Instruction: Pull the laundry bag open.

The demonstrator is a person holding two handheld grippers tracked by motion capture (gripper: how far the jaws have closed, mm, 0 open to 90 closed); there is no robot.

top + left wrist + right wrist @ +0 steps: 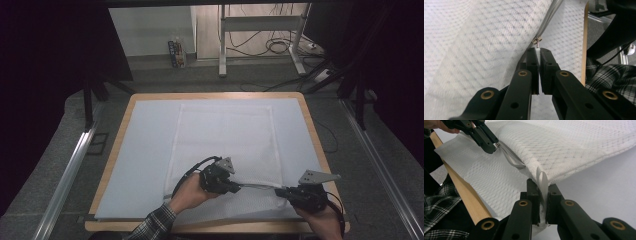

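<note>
We have one white mesh zip bag [225,145] flat on the table [310,125], both grippers clamped on it.

Bag is translucent netting with a dotted weave, rectangular; long axis runs away from us, zip along the near edge, left to right; one bag, one zip pull [537,41], two grippers; left gripper [235,187] is clenched on the zip pull; right gripper [280,192] is clenched on the bag's white end tab [542,180]; near edge lifted between them.

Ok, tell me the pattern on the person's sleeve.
The sleeve is a black-and-white plaid check, clearest in the left gripper view.
</note>
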